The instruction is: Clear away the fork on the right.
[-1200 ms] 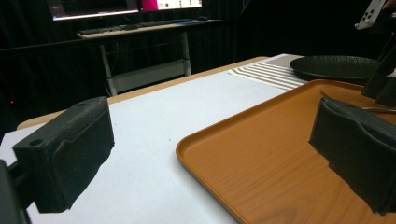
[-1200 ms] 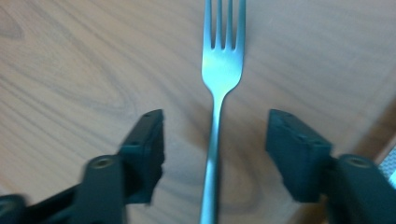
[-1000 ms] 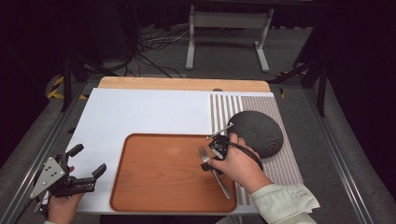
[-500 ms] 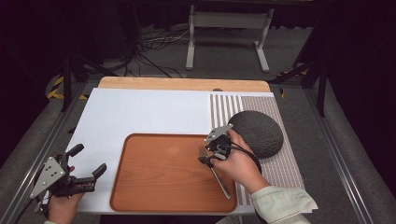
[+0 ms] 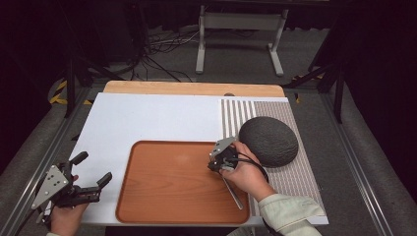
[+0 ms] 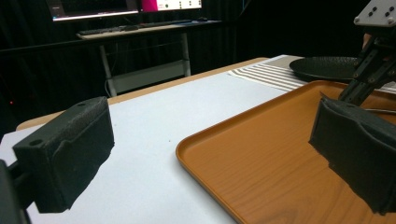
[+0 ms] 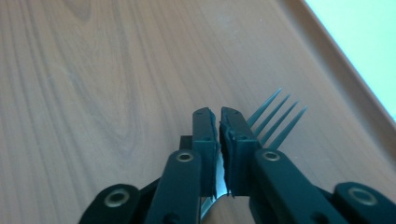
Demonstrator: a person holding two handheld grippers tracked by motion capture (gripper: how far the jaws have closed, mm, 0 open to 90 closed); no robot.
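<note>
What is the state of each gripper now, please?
Left gripper: open, holding nothing, beside the tray.
Right gripper: jaws have just been closing, now shut on the fork over the tray.

Plenty of open room on the white mat (image 5: 147, 118) behind and left of the wooden tray (image 5: 167, 196), whose raised rim is the only bump there. Over right, the dark plate (image 5: 269, 140) takes up the striped placemat's (image 5: 295, 182) far half.
</note>
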